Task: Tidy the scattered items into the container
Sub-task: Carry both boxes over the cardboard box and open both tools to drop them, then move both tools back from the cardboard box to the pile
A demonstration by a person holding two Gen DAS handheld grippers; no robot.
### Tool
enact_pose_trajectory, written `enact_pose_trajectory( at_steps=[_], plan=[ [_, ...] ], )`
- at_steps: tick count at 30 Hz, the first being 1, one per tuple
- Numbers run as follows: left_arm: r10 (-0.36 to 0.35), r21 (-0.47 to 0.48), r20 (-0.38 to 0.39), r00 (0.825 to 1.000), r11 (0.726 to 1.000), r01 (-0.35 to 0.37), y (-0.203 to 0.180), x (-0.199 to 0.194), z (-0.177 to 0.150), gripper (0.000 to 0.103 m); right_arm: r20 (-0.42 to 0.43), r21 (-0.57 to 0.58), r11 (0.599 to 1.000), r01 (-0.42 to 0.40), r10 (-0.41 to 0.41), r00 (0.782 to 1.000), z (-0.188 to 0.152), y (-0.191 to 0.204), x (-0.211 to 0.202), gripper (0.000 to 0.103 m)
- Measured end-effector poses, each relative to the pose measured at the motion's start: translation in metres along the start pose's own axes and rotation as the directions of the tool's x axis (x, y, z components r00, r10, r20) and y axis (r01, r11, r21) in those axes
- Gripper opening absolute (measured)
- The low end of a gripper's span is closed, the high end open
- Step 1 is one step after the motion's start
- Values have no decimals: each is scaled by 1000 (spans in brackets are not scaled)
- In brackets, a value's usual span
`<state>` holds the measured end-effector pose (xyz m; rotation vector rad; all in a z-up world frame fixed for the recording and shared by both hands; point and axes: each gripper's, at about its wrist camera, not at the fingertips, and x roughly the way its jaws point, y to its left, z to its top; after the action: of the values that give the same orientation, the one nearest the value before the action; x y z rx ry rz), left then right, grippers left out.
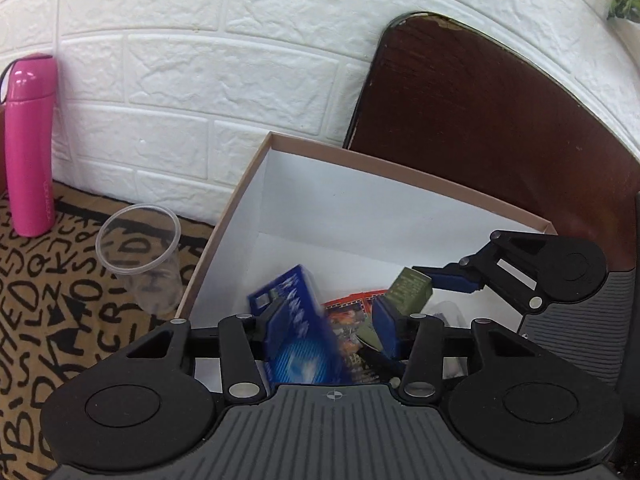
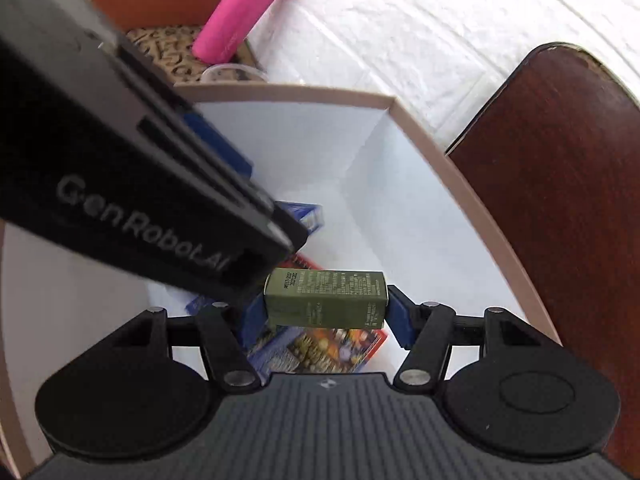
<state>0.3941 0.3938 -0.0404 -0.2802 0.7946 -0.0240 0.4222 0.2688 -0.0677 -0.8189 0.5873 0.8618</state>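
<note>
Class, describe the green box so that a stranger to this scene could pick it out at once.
Find the big white-lined cardboard box by the brick wall. Over its inside, the right gripper has a small olive-green carton between its blue pads. Unlike the blue and red packets, it is plain, with fine print.

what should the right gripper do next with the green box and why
Probably open the right gripper and let go. The green box sits between its blue pads, already over the white inside of the container, just above the red packet lying there, so a short drop should land it inside.

One box (image 1: 400, 176), one green carton (image 2: 326, 298), one blue carton (image 1: 298, 332), one cup (image 1: 140, 252), one flask (image 1: 30, 144)
</note>
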Motion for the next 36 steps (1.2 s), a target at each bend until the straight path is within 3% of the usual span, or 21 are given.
enact_pose_trajectory(
  at_steps=[2,6,10,17,23,31,36],
  plan=[
    [-17,-12,7,1000,1000,18,0,-1,1,68,32,-3,999,32,-32,999,0,0,-3,85],
    [-54,-21,23,998,998,54,-6,-3,-3,84,30,-10,998,62,-62,998,-4,-5,-11,86],
    [-56,-29,29,998,998,57,-14,-7,-8,97,16,-3,994,112,-112,994,-11,-9,-21,96],
    [-55,-53,42,998,997,58,-26,-31,-16,97,12,83,989,126,-127,992,-14,-13,-57,100],
    [-52,16,67,996,999,51,-56,-69,-31,97,32,155,980,123,-130,991,-23,-9,-109,102],
    [-125,82,107,986,990,116,-109,-123,-67,98,75,273,957,100,-125,989,-46,-1,-172,102],
    [-188,129,134,973,977,171,-139,-149,-105,98,95,346,934,88,-128,987,-89,15,-218,102]
  ],
)
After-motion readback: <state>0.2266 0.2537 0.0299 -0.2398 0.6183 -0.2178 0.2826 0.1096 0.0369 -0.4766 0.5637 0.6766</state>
